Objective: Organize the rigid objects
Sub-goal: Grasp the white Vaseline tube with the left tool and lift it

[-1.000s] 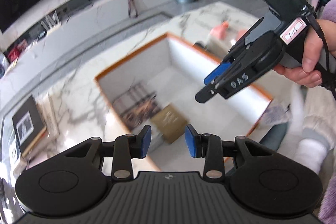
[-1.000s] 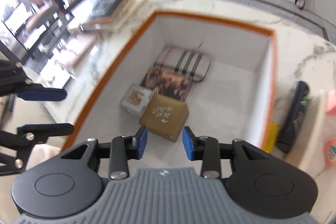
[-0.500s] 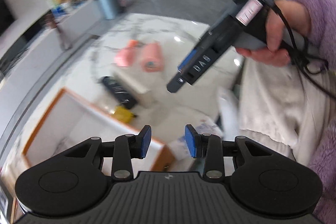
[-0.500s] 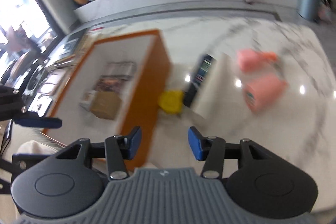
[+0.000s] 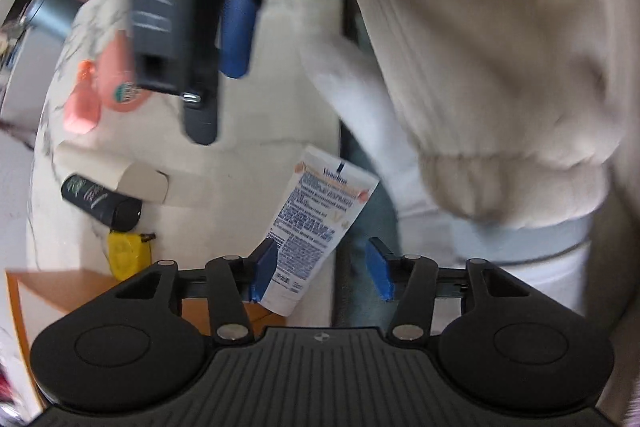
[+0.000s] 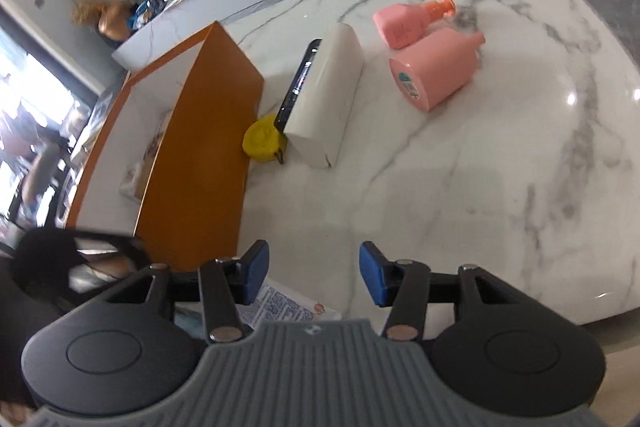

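Note:
A white lotion tube (image 5: 320, 223) with blue print lies at the marble table's near edge. My left gripper (image 5: 320, 273) points down over it, jaws opening, the tube's lower end lying between the pads but not pressed. My right gripper (image 6: 314, 275) hangs open and empty above the marble; a corner of the tube (image 6: 280, 307) shows under it. In the left wrist view the right gripper (image 5: 192, 27) is a dark blur overhead. On the table lie two pink bottles (image 6: 436, 71), a white carton (image 6: 324, 95), a black tube (image 6: 298, 87) and a yellow tape measure (image 6: 262, 141).
The orange box (image 6: 200, 147) with white inside stands left of the loose items and holds several flat things. A person's cream sweater (image 5: 500, 67) fills the right of the left wrist view, close to the table edge. Bare marble (image 6: 480, 187) spreads to the right.
Both cameras swung away from the box's inside to the loose items beside it. The left gripper dropped onto the lotion tube and its jaws widened. The right jaws widened too.

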